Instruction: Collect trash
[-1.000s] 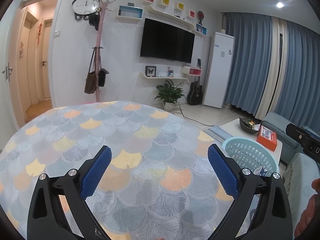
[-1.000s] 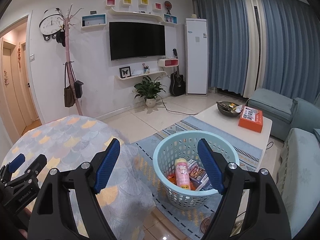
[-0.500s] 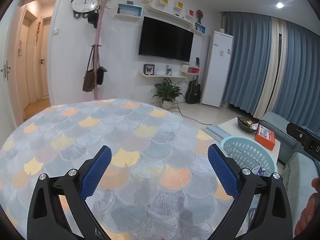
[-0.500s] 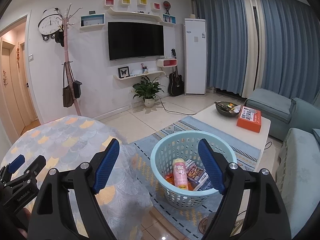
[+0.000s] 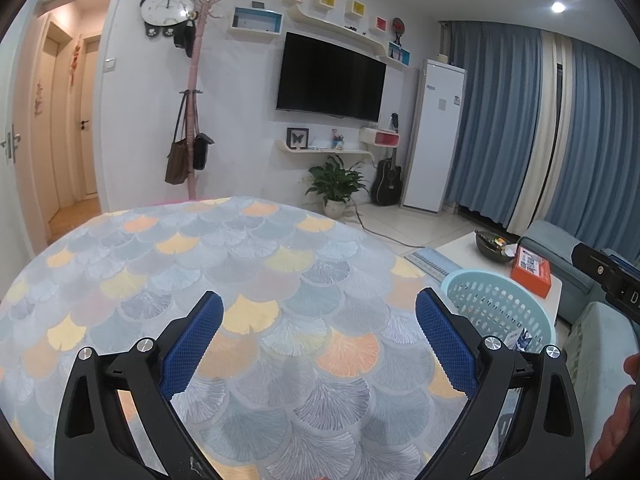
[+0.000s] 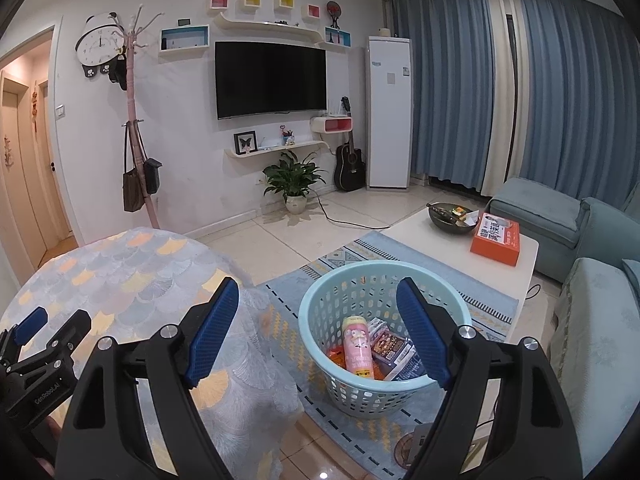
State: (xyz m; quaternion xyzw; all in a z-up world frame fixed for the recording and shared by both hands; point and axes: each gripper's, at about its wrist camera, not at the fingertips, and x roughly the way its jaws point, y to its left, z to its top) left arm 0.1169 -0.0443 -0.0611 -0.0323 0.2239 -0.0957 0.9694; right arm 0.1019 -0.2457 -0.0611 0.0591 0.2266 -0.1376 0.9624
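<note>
Dim cool indoor light from ceiling spot [image 5: 557, 7]; sharp focus, heavy fisheye bend, dark vignette at corners

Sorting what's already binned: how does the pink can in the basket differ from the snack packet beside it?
The pink can is a cylinder standing nearly upright; the snack packet is flat and lies tilted against the other trash. The can is plain pink with a small printed figure; the packet is dark with a busy print. Both sit inside the light blue basket, touching each other.
</note>
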